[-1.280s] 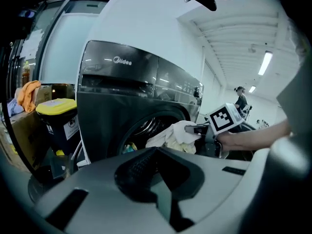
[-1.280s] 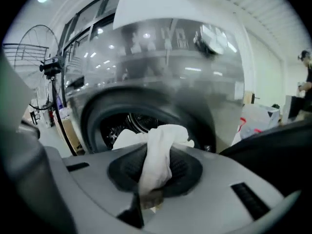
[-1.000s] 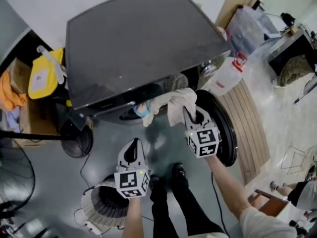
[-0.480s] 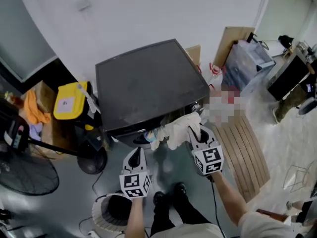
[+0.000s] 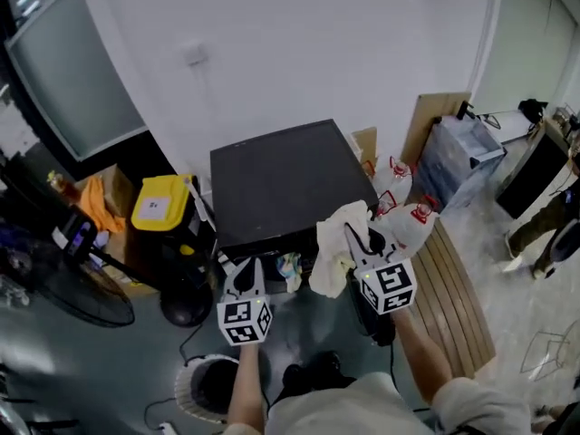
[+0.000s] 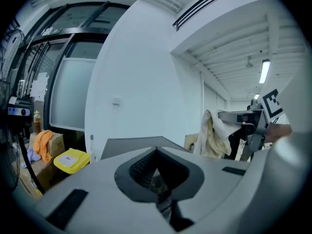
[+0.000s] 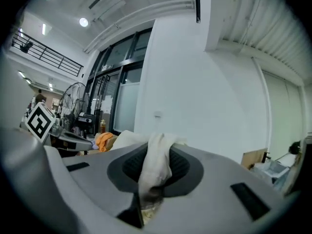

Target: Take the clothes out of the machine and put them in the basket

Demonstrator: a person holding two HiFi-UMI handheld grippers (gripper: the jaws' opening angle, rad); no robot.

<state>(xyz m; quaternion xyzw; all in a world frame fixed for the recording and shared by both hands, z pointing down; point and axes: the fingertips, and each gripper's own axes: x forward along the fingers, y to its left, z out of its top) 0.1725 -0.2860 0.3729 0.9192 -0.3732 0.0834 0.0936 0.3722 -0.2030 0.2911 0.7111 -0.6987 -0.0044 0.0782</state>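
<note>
Right gripper (image 5: 362,237): jaws clamped on a cream cloth (image 5: 333,247), which hangs in the air in front of the dark machine (image 5: 281,181). Left gripper (image 5: 246,274): jaws apparently together, nothing between them, above the white basket (image 5: 186,391) on the floor.

Up they come! The right gripper (image 5: 361,241) has lifted the cloth (image 5: 337,247) out of the machine (image 5: 281,184) mouth, and it now dangles free by the top corner. The left gripper (image 5: 245,277) has risen too, leaving the basket (image 5: 190,390) well beneath it.
</note>
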